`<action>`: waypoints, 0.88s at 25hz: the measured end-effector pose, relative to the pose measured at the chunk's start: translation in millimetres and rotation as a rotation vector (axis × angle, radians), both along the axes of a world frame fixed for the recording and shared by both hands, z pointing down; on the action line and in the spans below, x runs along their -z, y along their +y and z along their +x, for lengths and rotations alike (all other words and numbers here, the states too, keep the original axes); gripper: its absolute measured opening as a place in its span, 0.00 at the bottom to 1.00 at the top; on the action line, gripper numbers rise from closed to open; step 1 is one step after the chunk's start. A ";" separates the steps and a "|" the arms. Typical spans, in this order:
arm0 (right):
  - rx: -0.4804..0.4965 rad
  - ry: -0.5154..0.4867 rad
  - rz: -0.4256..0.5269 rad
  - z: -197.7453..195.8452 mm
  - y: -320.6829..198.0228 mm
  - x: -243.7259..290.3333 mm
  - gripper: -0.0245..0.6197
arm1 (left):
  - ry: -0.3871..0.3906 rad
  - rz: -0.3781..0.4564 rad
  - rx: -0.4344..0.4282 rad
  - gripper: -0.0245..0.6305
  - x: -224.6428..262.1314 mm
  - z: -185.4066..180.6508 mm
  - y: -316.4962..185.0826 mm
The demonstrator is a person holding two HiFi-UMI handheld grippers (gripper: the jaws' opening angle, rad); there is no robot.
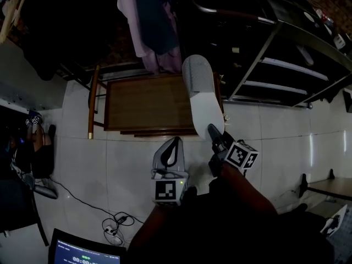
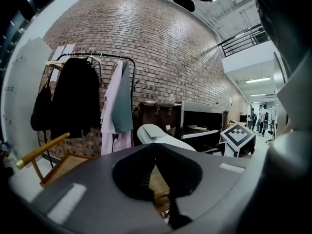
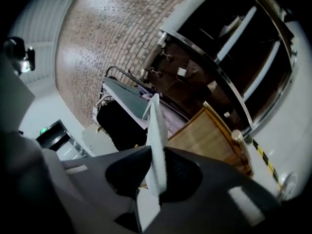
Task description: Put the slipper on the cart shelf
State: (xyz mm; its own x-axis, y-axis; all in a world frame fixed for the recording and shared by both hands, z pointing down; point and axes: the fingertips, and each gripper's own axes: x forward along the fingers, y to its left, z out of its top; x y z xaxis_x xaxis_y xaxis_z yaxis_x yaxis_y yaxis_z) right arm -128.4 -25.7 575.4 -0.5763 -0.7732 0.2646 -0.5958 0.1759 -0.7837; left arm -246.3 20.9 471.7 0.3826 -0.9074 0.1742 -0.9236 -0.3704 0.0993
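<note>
A white slipper with a grey sole (image 1: 199,89) hangs in the air over the wooden table, toe pointing away from me. My right gripper (image 1: 212,131) is shut on its near end; in the right gripper view the slipper (image 3: 157,130) stands edge-on between the dark pads (image 3: 180,172). My left gripper (image 1: 176,141) hovers just left of it, its jaw tips together and nothing held. From the left gripper (image 2: 156,147) the slipper (image 2: 161,135) shows ahead. The dark metal cart with shelves (image 1: 286,54) stands at the upper right, beyond the slipper.
A low wooden table (image 1: 148,104) sits below the slipper, beside the cart (image 2: 200,126). Clothes hang on a rack (image 1: 151,21) behind it against the brick wall. A laptop (image 1: 82,252) and cables (image 1: 113,227) lie on the tiled floor at lower left.
</note>
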 end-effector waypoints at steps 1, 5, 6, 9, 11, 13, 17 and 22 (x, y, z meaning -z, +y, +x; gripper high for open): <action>0.002 0.041 0.045 1.0 -1.1 11.8 0.13 | 0.010 0.007 -0.007 0.05 2.9 2.6 -0.5; -0.007 0.281 0.274 4.6 3.0 65.2 0.13 | 0.039 0.028 -0.039 0.05 14.3 10.6 1.2; -0.019 0.340 0.334 4.5 3.5 78.4 0.13 | 0.045 0.032 -0.045 0.05 16.9 10.2 0.3; -0.048 0.519 0.510 0.6 7.1 118.5 0.13 | 0.078 0.025 -0.048 0.05 21.0 7.5 -3.4; -0.066 0.620 0.626 -4.7 11.9 149.2 0.13 | 0.086 0.019 -0.044 0.05 24.0 7.5 -4.6; -0.112 0.700 0.728 -6.8 16.5 175.1 0.13 | 0.081 0.037 -0.025 0.05 29.3 5.3 -6.7; -0.201 0.806 0.817 0.2 30.6 197.9 0.13 | 0.050 0.101 0.041 0.05 44.6 -4.9 -7.2; -0.257 0.844 0.834 13.7 41.9 205.7 0.13 | 0.014 0.167 0.023 0.05 60.1 -3.4 -4.9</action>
